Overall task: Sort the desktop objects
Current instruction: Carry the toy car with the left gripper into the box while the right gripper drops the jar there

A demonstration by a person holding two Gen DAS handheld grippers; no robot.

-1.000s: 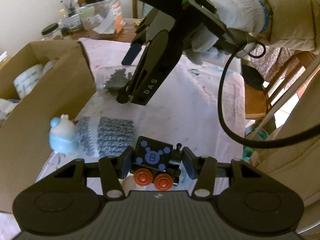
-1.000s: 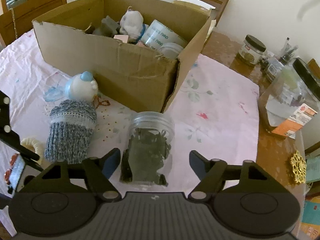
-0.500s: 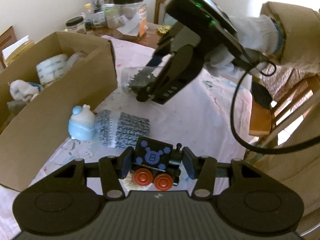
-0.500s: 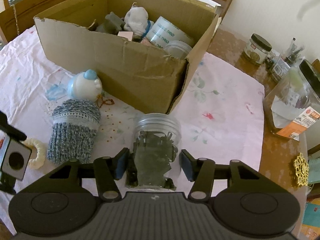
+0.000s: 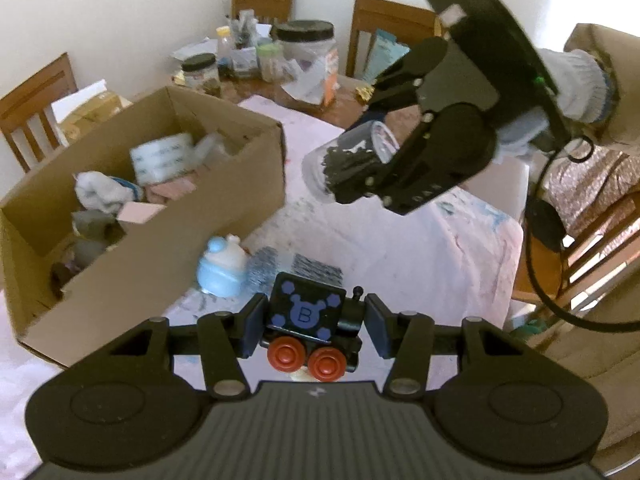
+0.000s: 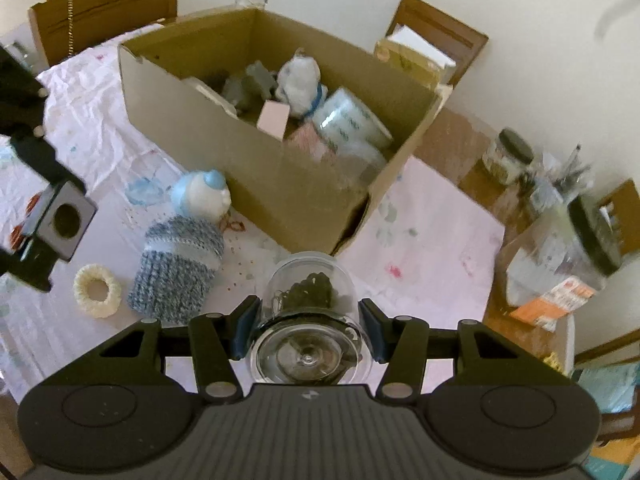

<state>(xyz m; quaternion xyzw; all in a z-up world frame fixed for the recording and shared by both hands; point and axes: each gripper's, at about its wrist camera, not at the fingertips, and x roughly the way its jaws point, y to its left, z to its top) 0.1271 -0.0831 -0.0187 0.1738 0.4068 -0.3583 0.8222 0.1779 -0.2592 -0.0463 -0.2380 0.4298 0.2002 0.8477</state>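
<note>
My left gripper (image 5: 312, 326) is shut on a black toy train (image 5: 308, 320) with a blue B block and red wheels, held above the table. My right gripper (image 6: 306, 330) is shut on a clear plastic jar (image 6: 308, 320) of dark bits, lifted off the table and tilted; the jar also shows in the left wrist view (image 5: 344, 164). An open cardboard box (image 6: 256, 156) with several items inside stands ahead; it also shows in the left wrist view (image 5: 168, 228).
A blue-and-white figurine (image 6: 202, 194), a knitted blue-grey sleeve (image 6: 180, 264) and a cream woven ring (image 6: 97, 290) lie on the pink tablecloth beside the box. Jars and clutter (image 5: 304, 60) stand on the bare wood beyond. Chairs surround the table.
My right gripper closed on the jar and lifted it off the table toward the box. My left gripper rose with the train; the box interior came into view.
</note>
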